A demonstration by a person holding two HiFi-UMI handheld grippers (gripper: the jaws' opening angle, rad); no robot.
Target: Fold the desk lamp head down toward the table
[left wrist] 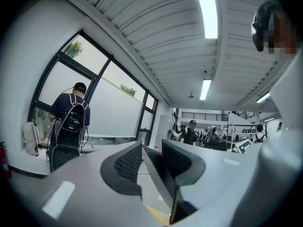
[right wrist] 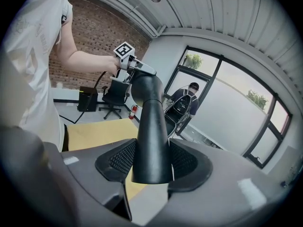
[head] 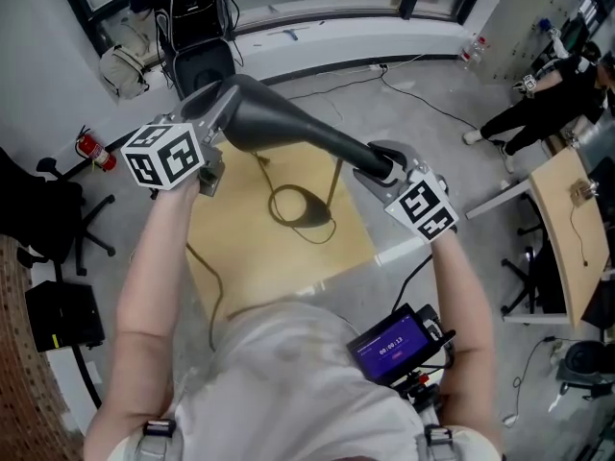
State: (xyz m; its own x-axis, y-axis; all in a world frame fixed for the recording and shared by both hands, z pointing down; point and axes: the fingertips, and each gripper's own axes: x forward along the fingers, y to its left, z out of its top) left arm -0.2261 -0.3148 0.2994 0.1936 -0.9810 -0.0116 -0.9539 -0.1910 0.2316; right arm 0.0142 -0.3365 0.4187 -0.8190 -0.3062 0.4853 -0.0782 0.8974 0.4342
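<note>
over the wooden table (head: 351, 243), left tongs (left wrist: 151, 164) (ten o'clock) and right tongs (right wrist: 152, 162) (three) clamp the lamp (head: 288, 128), seemingly mid-fold; next, lower it.

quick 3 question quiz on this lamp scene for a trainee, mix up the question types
1. True or false: the right gripper has its fingers closed on the lamp.
2. What colour is the table under the lamp? A) white B) tan wood C) black
3. Fill in: the red thing near the head view's left edge is a fire ____.

Key: 1 true; 2 B; 3 extinguisher
</note>
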